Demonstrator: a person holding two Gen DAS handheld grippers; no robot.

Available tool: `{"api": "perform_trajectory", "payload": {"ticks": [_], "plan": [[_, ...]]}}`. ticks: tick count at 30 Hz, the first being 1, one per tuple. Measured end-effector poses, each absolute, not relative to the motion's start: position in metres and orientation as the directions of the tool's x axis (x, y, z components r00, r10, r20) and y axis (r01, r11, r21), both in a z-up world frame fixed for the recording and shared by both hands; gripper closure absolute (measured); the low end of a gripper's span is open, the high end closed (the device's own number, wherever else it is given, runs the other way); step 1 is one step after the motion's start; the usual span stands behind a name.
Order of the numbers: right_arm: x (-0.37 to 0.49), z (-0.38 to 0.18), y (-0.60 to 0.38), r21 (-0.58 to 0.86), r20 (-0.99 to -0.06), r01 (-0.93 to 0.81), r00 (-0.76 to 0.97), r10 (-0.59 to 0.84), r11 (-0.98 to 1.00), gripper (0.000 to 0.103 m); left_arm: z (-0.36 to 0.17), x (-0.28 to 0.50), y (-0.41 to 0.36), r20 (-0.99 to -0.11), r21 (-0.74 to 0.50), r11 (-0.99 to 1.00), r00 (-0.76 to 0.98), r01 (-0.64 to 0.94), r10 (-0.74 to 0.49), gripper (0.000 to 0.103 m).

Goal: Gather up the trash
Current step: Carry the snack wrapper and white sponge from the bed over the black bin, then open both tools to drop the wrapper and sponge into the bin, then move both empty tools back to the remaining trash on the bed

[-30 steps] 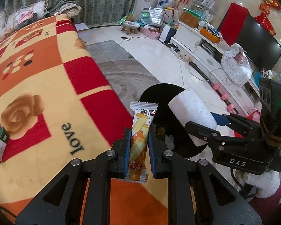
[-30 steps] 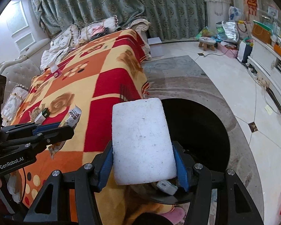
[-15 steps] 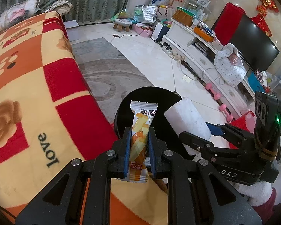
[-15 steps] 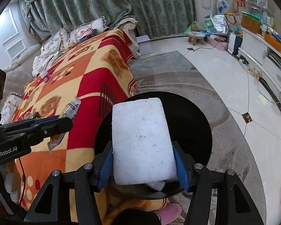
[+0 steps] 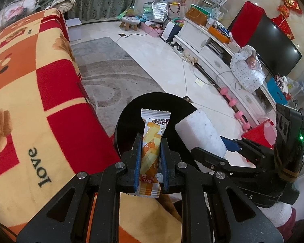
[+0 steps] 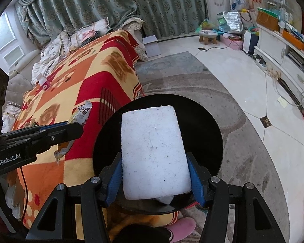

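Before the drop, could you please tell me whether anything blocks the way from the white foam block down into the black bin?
Nothing visible does: the foam block hangs in the right tongs over the bin's open mouth.

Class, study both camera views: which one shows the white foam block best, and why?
The right wrist view: the white foam block faces the camera broadside, gripped in the right claw above the black bin. The left wrist view shows it obliquely, from the side.

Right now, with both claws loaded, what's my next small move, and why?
Probably open the right claw: its white foam block already hangs over the black bin. The left claw with its snack wrapper sits nearer the rim.
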State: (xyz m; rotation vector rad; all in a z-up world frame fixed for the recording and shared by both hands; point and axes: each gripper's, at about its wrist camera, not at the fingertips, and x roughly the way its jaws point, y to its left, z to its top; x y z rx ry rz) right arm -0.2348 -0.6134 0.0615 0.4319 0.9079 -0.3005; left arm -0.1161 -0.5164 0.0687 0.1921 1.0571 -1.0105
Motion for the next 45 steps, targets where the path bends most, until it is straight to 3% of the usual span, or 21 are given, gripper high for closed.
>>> {"api": "perform_trajectory", "payload": {"ticks": [26, 30, 36, 45], "plan": [[-0.235, 0.049, -0.623, 0.227, -0.832, 0.456, 0.551, -0.072, 0.860, 0.045, 0.057, -0.108, -0.528, -0.794, -0.367, 0.562, 0.065, 0.741, -0.604, 0.088], [-0.236, 0.050, -0.626, 0.227, -0.831, 0.469, 0.550, -0.081, 0.853, 0.031, 0.057, -0.109, -0.527, -0.787, -0.383, 0.562, 0.060, 0.733, -0.615, 0.087], [-0.238, 0.051, -0.628, 0.231, -0.831, 0.474, 0.551, -0.081, 0.850, 0.031, 0.060, -0.108, -0.524, -0.776, -0.410, 0.558, 0.046, 0.722, -0.630, 0.066], [-0.230, 0.057, -0.616, 0.225, -0.830, 0.447, 0.553, -0.070, 0.866, 0.031, 0.067, -0.108, -0.498, -0.793, -0.339, 0.603, 0.125, 0.722, -0.596, 0.066]]}}
